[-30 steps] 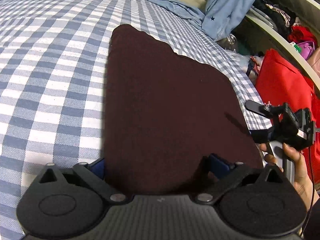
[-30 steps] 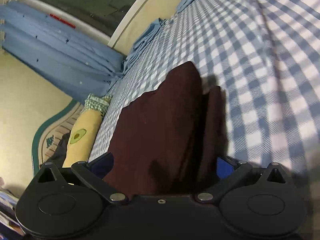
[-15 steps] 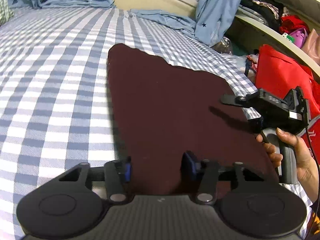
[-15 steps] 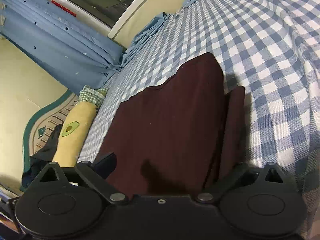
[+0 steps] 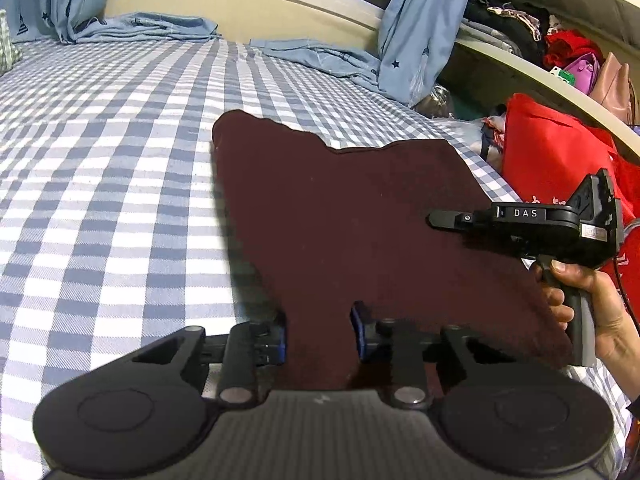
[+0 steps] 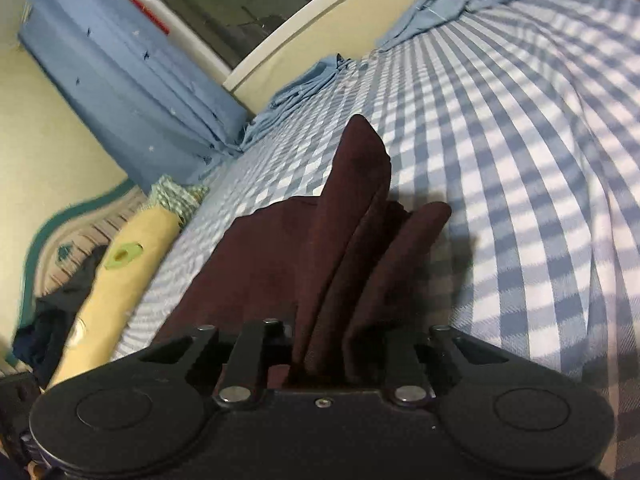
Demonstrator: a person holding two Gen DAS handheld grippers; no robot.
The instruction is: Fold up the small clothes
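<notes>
Both hand-held grippers closing since before, onto maroon garment [image 5: 344, 216] | checked bedsheet [image 5: 104, 184]

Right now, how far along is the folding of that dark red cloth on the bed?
Early to midway, I'd judge. Done: the maroon garment lies spread on the checked bedsheet, one side already doubled into layers. In hand: the left claw and right claw are closing on its near edge, fabric bunched between the jaws. Left: carrying that edge over to the far end and flattening it; no compact bundle shows yet.
</notes>
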